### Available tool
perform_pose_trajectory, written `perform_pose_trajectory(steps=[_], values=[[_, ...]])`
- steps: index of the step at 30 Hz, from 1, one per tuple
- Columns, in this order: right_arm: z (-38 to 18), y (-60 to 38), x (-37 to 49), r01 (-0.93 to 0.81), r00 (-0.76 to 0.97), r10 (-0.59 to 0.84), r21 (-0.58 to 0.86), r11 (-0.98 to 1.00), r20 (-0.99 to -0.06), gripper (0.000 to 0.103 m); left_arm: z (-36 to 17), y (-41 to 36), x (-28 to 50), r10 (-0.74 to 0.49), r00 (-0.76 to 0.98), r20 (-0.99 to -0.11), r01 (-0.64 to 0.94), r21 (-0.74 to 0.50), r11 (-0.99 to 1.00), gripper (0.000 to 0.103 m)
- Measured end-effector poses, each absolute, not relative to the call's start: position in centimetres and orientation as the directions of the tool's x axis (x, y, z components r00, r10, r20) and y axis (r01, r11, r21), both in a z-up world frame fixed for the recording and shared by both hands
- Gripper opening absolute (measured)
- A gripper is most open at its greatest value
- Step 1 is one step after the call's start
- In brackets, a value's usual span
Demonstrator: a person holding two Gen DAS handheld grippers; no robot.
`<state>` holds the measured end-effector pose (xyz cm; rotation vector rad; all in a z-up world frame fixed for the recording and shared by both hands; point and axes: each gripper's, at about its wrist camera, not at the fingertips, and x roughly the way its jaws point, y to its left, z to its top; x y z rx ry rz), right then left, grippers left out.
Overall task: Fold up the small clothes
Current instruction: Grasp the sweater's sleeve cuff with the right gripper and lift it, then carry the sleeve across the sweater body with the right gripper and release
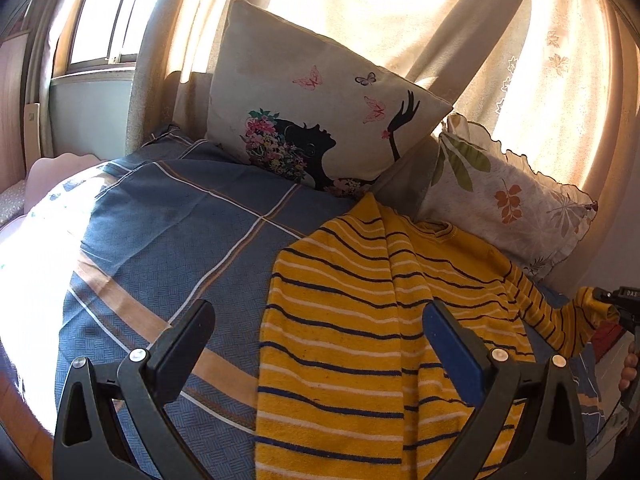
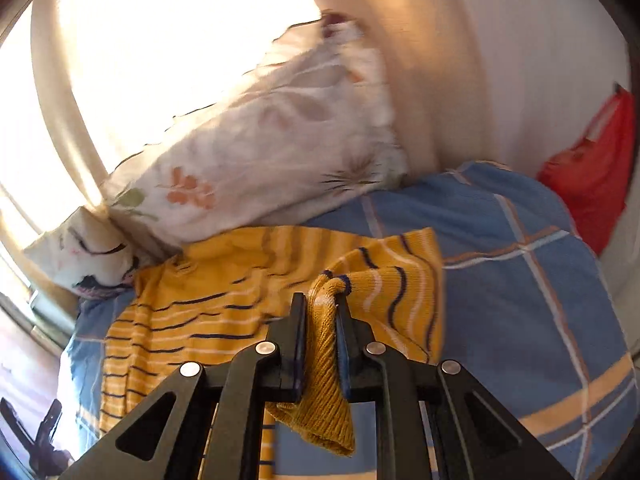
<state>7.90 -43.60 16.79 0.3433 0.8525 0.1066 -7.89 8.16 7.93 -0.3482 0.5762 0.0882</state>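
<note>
A small yellow sweater with dark and white stripes lies on the blue checked bedspread, one sleeve folded over its front. My left gripper is open and empty, its jaws wide apart above the sweater's left part. My right gripper is shut on the ribbed cuff of the sweater's other sleeve and holds it lifted off the bed. That sleeve stretches to the right gripper at the right edge of the left wrist view. The sweater body lies left of the right gripper.
A white cushion with a black silhouette print and a leaf-print frilled pillow lean against sunlit curtains behind the sweater. The pillow is close behind the sleeve. A red bag hangs at the right.
</note>
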Motion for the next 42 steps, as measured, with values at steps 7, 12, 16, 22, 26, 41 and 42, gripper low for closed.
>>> perform_pose_trajectory(steps=[7, 12, 16, 22, 26, 41, 42], values=[[13.2, -24.8, 16.2, -0.238, 0.467, 0.498, 0.438, 0.867, -0.731, 0.014, 6.5, 12.2, -9.1, 0.037, 0.821, -0.570, -0.253, -0.305, 0.918, 0.103], [8.2, -16.0, 20.1, -0.278, 0.369, 0.515, 0.437, 0.856, -0.774, 0.015, 5.4, 14.6, -9.4, 0.072, 0.803, -0.592, -0.304, -0.302, 0.904, 0.103], [4.4, -12.8, 22.3, -0.269, 0.329, 0.493, 0.420, 0.867, -0.806, 0.029, 5.0, 15.5, -9.5, 0.079, 0.797, -0.599, -0.318, -0.304, 0.898, 0.103], [4.5, -10.4, 22.8, -0.316, 0.326, 0.579, 0.491, 0.812, -0.747, 0.077, 4.7, 15.5, -9.3, 0.066, 0.794, -0.605, -0.316, -0.317, 0.894, 0.103], [6.9, -9.9, 20.0, -0.399, 0.354, 0.588, 0.451, 0.798, -0.727, 0.077, 4.6, 15.4, -9.4, 0.061, 0.796, -0.602, -0.313, -0.323, 0.893, 0.103], [5.9, -5.3, 16.6, -0.574, 0.492, 0.225, -0.119, 0.810, -0.841, 0.072, 5.3, 14.0, -10.8, 0.046, 0.809, -0.586, -0.289, -0.328, 0.899, 0.103], [5.1, -4.9, 16.8, -0.579, 0.496, 0.187, -0.163, 0.799, -0.848, 0.060, 5.2, 14.1, -10.8, 0.046, 0.807, -0.589, -0.293, -0.331, 0.897, 0.103]])
